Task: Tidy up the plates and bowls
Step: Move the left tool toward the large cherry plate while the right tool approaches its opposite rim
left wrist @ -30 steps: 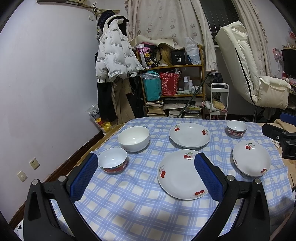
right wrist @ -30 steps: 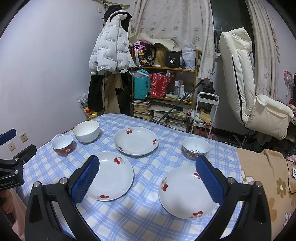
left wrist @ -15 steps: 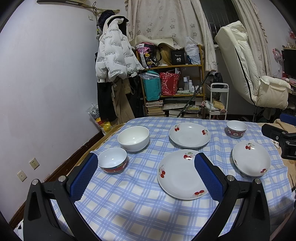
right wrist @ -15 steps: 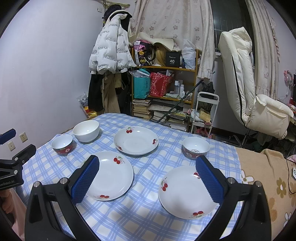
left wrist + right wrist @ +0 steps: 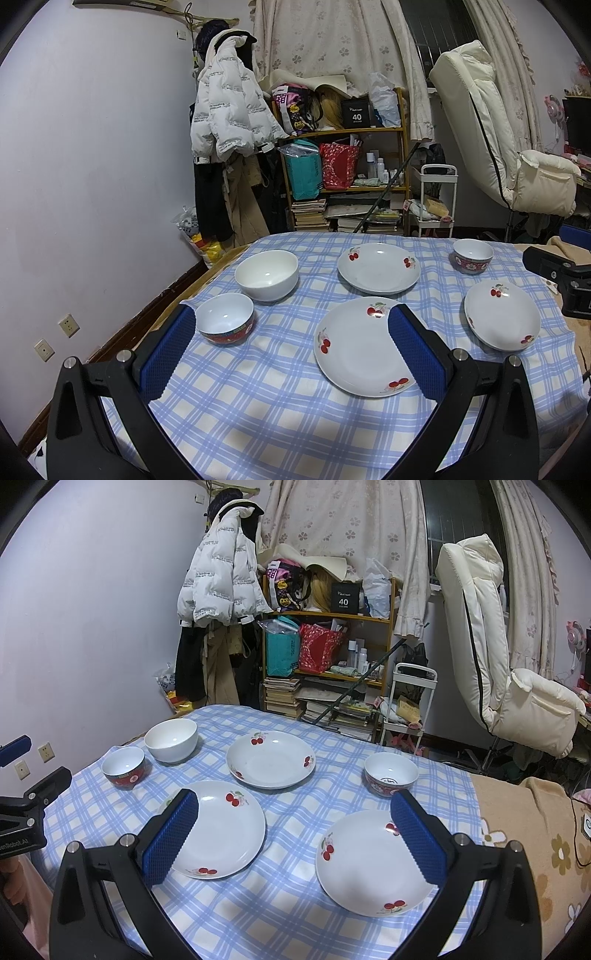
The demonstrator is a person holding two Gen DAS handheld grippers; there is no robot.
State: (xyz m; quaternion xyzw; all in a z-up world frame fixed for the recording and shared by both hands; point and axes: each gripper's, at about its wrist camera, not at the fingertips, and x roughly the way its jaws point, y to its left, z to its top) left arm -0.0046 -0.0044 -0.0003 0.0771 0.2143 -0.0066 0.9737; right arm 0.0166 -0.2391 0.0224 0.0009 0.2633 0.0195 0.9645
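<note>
- The worktop (image 5: 258, 406) has a blue and white checked cloth on it.
- The left tool (image 5: 291, 350) is wide open, up above the near edge of the worktop. It holds nothing.
- At the far left sits a small bowl with a red band (image 5: 225, 324). Just behind it is a bigger white bowl (image 5: 266, 274). They sit close side by side.
- In the middle, a big flat plate with cherries (image 5: 360, 347) lies near. One blue pad (image 5: 413, 354) of the left tool covers part of its right side in the picture.
- Behind that plate is a deeper cherry plate (image 5: 378, 267), a little apart from it.
- The right tool (image 5: 293, 834) is wide open too, with nothing in it.
- On the right, a third cherry plate (image 5: 373, 864) lies near the front edge.
- Behind it stands another small bowl with a red band (image 5: 390, 774), by the cloth's right side.
- Past the worktop is a shelf (image 5: 325, 664) full of bags and books.
</note>
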